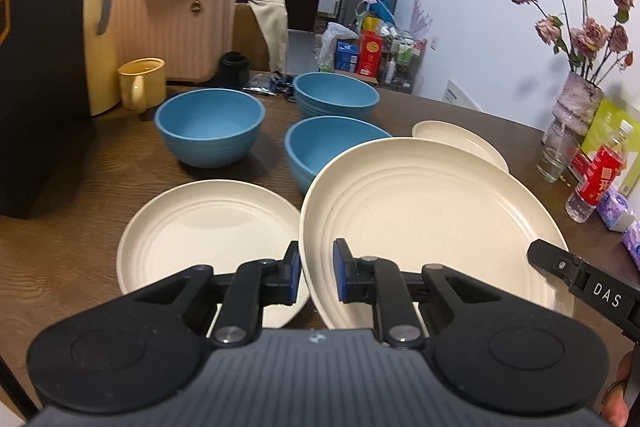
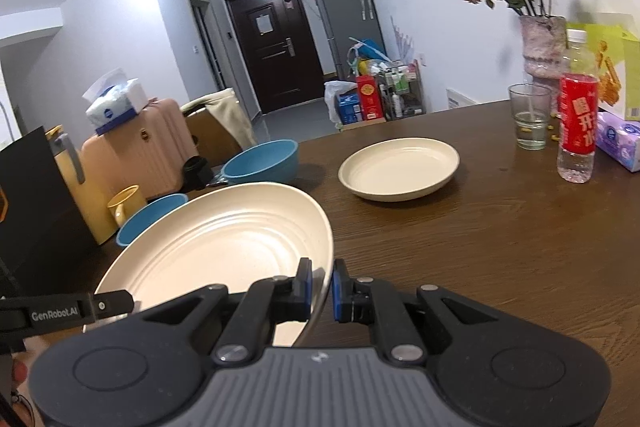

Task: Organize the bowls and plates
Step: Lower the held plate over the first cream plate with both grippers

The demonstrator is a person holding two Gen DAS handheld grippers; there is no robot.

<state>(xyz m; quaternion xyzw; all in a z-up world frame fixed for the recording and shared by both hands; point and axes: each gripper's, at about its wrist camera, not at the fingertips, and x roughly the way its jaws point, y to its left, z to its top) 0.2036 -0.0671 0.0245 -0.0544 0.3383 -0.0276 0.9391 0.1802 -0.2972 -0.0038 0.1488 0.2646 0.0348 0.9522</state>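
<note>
Both grippers grasp one large cream ridged plate (image 1: 432, 211), lifted and tilted above the dark wooden table (image 2: 460, 247): the left gripper (image 1: 316, 269) pinches its near-left rim, the right gripper (image 2: 322, 285) its right edge. Beyond the plate sit three blue bowls (image 1: 210, 125); just left of it lies a second cream plate (image 1: 208, 223), and behind it a third (image 2: 400, 167).

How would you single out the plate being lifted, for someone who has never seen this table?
On the brown wooden table, look in front of the three blue bowls. It is the cream ribbed plate tilted up off the table, its rim between the fingers of both the left hand-held gripper and the right hand-held gripper; the other cream plates lie flat, untouched.
</note>
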